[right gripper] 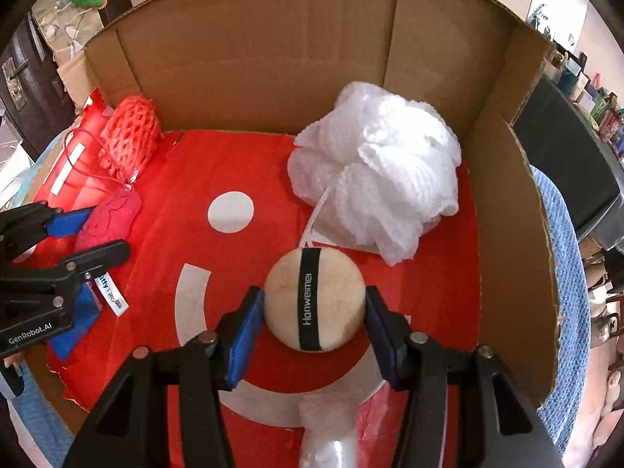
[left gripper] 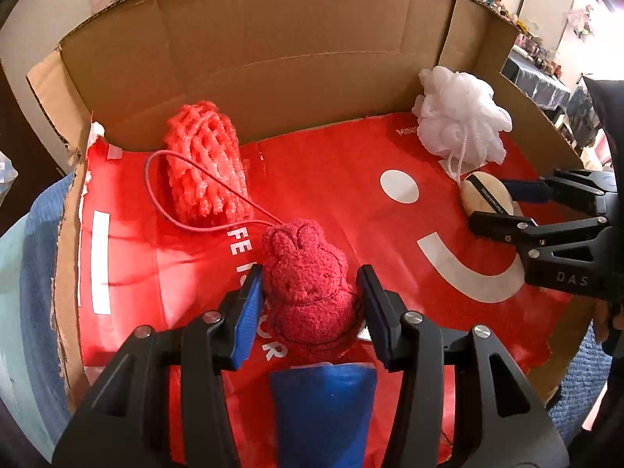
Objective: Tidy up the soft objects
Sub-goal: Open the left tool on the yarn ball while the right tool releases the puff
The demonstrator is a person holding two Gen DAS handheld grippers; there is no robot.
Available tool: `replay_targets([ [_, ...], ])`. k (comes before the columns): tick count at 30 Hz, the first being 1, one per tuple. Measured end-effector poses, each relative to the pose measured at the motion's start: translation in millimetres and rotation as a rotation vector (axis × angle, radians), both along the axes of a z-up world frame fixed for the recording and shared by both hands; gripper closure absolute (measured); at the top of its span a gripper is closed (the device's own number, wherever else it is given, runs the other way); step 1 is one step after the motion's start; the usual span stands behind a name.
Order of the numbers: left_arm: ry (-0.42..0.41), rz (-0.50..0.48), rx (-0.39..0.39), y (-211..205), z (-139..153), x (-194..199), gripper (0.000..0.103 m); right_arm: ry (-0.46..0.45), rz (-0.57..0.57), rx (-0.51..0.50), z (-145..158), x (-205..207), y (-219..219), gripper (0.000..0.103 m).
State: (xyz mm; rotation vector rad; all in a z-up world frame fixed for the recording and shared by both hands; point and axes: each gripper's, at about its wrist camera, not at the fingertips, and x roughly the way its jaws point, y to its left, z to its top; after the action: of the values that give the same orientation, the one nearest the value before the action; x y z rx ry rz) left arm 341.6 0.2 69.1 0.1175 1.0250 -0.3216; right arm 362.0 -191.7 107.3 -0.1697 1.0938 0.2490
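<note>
While the left gripper (left gripper: 308, 304) brackets the red bunny (left gripper: 306, 280) and the right gripper (right gripper: 314, 325) brackets the beige puff (right gripper: 314, 304), fingers spread, both remain ungrasped inside the cardboard box (left gripper: 273, 58).

A box (left gripper: 273, 58) held a bag (left gripper: 331, 179) spread flat over its floor, and everything lay on that bag. At the back left lay a mesh pouch (left gripper: 204, 163), with a bunny (left gripper: 308, 273) in front of it between the left tool's (left gripper: 310, 304) fingers. At the back right sat a loofah (right gripper: 378, 179), and just before it a puff (right gripper: 315, 302) between the right tool's (right gripper: 312, 331) fingers.
</note>
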Motion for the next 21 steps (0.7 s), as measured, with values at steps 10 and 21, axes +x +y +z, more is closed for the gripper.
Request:
replay_targets([
  [10,0.006,0.000,0.001,-0.9,-2.6,2.3,0.056,0.004,-0.002,0.001,-6.1,8.2,2.5,0.047],
  [21,0.016,0.001,-0.004,-0.5,-5.0,4.8,0.053,0.004,-0.001,0.000,-6.7,7.7,2.2,0.044],
])
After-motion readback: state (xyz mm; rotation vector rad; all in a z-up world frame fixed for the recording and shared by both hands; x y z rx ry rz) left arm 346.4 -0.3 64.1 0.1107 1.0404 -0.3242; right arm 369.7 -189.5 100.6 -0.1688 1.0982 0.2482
